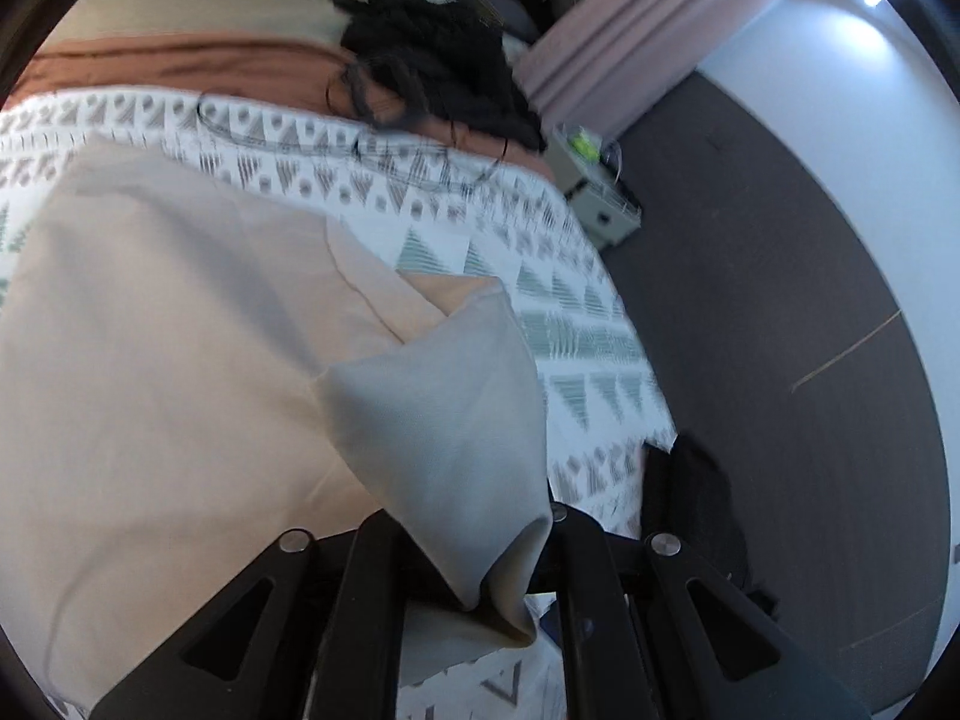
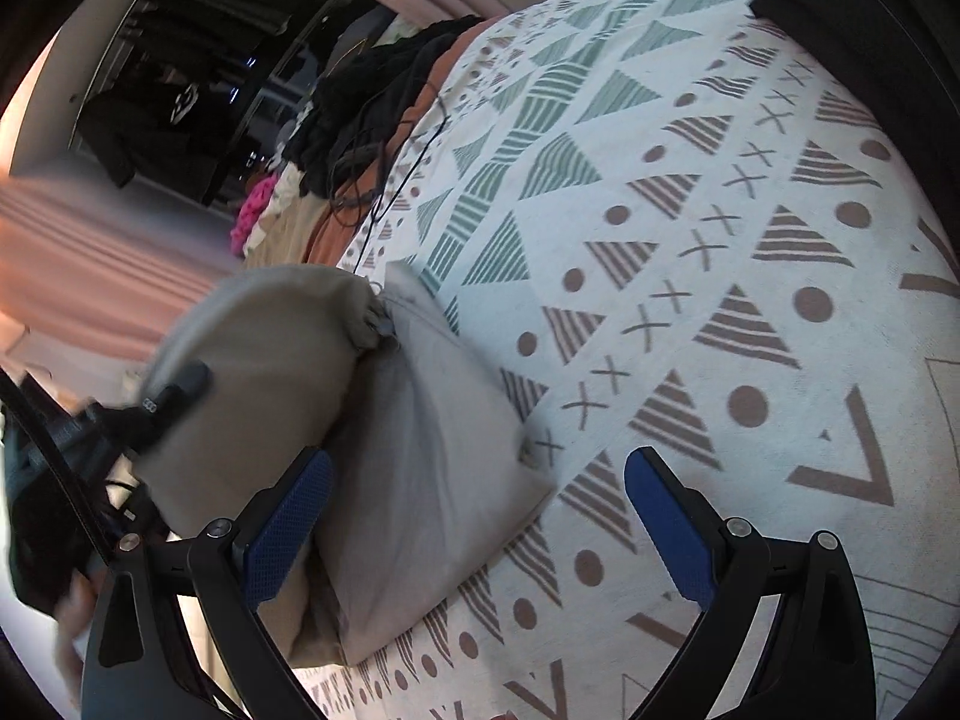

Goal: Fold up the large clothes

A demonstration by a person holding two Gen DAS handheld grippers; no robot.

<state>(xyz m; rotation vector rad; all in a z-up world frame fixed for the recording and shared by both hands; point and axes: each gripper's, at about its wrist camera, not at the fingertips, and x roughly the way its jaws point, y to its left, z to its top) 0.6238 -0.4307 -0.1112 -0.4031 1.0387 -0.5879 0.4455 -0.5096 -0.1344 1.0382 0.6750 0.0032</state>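
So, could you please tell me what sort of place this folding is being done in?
Most likely a bedroom: a bed under a patterned blanket, a pile of dark clothes at its far end, pink curtains by the wall. A beige garment lies on the bed.

Black linkage arms with silver screws carry blue textured fingers [image 2: 288, 531].

bed: patterned white blanket [image 2: 690, 252] covers it
on top: beige garment [image 1: 180, 330] spread out
far end: black clothes pile [image 1: 432, 60], thin cable [image 2: 414, 168]
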